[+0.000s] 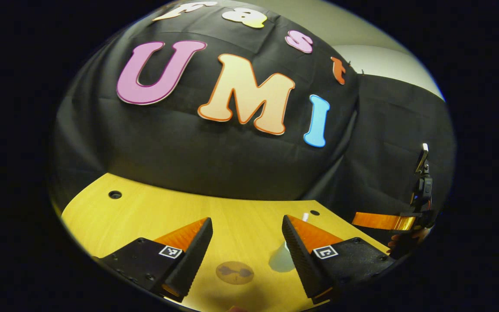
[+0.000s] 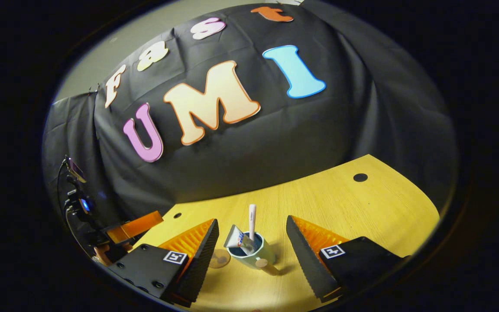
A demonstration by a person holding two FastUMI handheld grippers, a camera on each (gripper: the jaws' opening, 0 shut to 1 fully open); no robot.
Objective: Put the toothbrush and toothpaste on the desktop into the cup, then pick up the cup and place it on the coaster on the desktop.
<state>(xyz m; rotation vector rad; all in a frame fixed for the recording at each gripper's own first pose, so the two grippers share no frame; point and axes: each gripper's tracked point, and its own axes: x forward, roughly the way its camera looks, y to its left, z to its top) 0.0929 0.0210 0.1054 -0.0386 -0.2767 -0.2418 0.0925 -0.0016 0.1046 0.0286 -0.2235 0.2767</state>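
Left gripper (image 1: pixel 247 247): fingers spread wide, nothing between them, held above the desktop.
Coaster (image 1: pixel 234 272): round, brownish with a dark figure on it, flat on the wood between the left gripper's fingers and bare; seen again in the right gripper view (image 2: pixel 219 258) as a small disc just behind that gripper's left finger, beside the cup and apart from it.
Right gripper (image 2: pixel 253 249): released, fingers well apart, one on each side of the cup and touching neither wall; seen in the left gripper view (image 1: pixel 383 222) at the right edge, its finger pointing left, a hand behind it.
Cup (image 2: pixel 251 255): pale green mug, upright on the desktop, dark inside, wooden handle toward the camera; in the left gripper view (image 1: pixel 282 258) partly hidden behind the right finger.
Toothpaste (image 2: pixel 239 239): tube leaning on the cup's left rim, crimped end up.
Toothbrush (image 2: pixel 252 222): white handle standing nearly upright out of the cup.
Desktop (image 2: pixel 362 212): yellow wood grain, small dark round holes near the far edge.
Far left, right gripper view: left gripper (image 2: pixel 134 226) with cables and a small blue light behind it.
Beyond: black cloth wall.
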